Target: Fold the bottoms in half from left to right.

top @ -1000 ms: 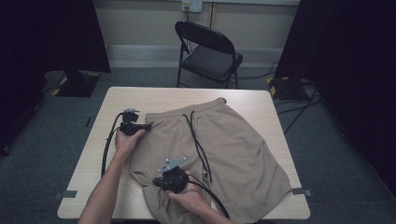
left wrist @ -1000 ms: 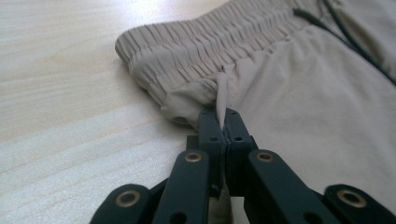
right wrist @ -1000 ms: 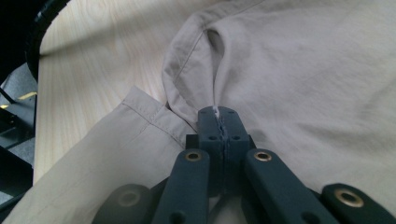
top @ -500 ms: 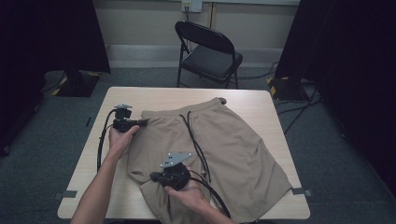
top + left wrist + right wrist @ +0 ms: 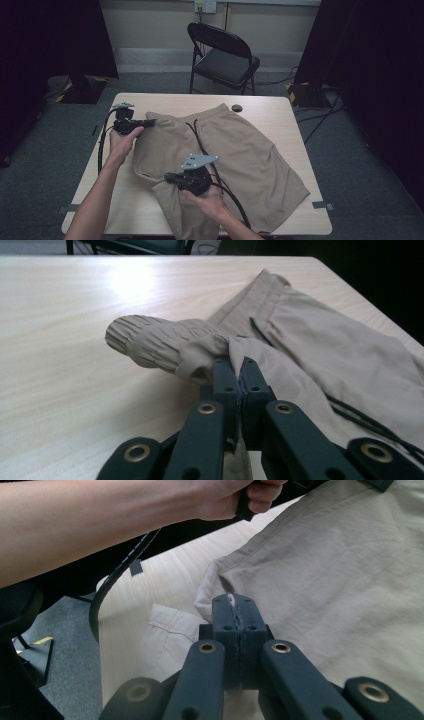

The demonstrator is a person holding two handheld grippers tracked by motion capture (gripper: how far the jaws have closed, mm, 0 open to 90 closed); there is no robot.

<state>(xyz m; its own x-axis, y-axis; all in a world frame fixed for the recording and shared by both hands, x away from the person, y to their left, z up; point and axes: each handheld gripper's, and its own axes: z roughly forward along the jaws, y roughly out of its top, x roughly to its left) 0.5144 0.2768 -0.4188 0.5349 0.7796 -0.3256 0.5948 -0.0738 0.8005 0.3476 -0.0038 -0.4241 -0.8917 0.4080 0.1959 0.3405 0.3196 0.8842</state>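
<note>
Shorts (image 5: 235, 150) edge hidden inside right claw (image 5: 239, 605)

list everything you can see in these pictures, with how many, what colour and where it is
shorts: one pair, tan, spread over the middle and right of the table, left edge lifted
drawstring: one, black, lying across the shorts near the waistband
table: one, light wood, centre of the room
folding chair: one, black, behind the table
small round thing: one, dark, on the table at the far edge by the waistband
left tongs: one, black, shut on the gathered waistband at the left
right tongs: one, black, shut on the side edge of the shorts
left hand: one, holding the left tongs
right hand: one, holding the right tongs
</note>
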